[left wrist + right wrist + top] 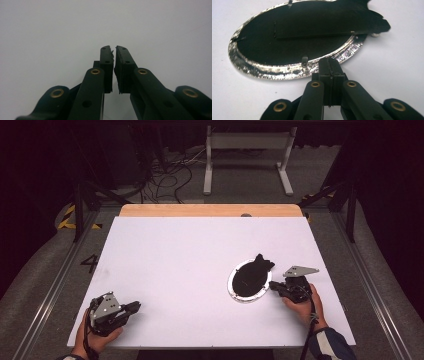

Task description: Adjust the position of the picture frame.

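Right gripper view: closed right tongs (329, 61) touch the silver-rimmed oval frame (287, 71); left tongs (113, 53) narrow.

The white table (200, 270) lies bare across its left, middle and far parts, so a hand can sweep there freely. The one obstacle is the oval silver-rimmed frame (248, 281), lying flat toward the right, its black stand jutting past the far rim. The right tongs (329, 62) sit at its near rim. The left tongs (114, 52) face open table.
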A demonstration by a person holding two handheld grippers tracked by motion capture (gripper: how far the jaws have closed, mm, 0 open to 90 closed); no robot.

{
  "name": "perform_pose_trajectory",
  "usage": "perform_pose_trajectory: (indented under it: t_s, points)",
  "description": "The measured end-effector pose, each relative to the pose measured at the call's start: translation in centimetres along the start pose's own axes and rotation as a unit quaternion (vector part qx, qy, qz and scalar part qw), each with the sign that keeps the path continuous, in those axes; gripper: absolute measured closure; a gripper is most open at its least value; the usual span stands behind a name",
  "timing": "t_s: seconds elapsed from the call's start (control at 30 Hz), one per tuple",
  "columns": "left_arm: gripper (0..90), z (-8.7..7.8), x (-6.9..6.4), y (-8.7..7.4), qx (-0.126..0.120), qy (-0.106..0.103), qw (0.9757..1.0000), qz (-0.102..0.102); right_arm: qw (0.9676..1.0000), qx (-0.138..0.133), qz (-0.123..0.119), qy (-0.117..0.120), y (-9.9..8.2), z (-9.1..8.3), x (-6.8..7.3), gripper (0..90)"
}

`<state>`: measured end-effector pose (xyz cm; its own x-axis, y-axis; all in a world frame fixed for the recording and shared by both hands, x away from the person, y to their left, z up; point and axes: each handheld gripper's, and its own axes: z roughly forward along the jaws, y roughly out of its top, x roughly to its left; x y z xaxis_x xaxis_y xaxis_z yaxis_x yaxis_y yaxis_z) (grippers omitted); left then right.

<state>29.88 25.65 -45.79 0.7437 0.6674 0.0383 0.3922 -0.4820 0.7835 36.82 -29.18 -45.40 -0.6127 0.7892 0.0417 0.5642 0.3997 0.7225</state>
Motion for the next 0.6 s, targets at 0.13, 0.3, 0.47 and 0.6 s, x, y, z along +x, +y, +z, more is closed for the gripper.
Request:
perform_pose_trajectory:
  t_s: [0.13,0.3,0.47,0.6]
  points:
    - [85.6,1.0,-0.2,0.8,0.006,-0.006,0.9999,0.008,0.9999,-0.005,-0.004,0.009,0.2,0.4,0.6,90.0]
    - [87.2,2.9,-1.0,2.5,0.014,-0.029,0.9991,0.028,0.9999,0.000,-0.009,0.014,0.6,0.9,1.4,90.0]
    - [88.2,4.7,-1.6,4.0,0.012,-0.039,0.9984,0.038,0.9999,-0.001,-0.011,0.012,1.0,1.4,2.2,90.0]
    - [86.9,6.4,-2.4,5.4,0.018,-0.038,0.9979,0.049,0.9999,0.001,-0.003,0.017,1.3,1.7,2.7,90.0]
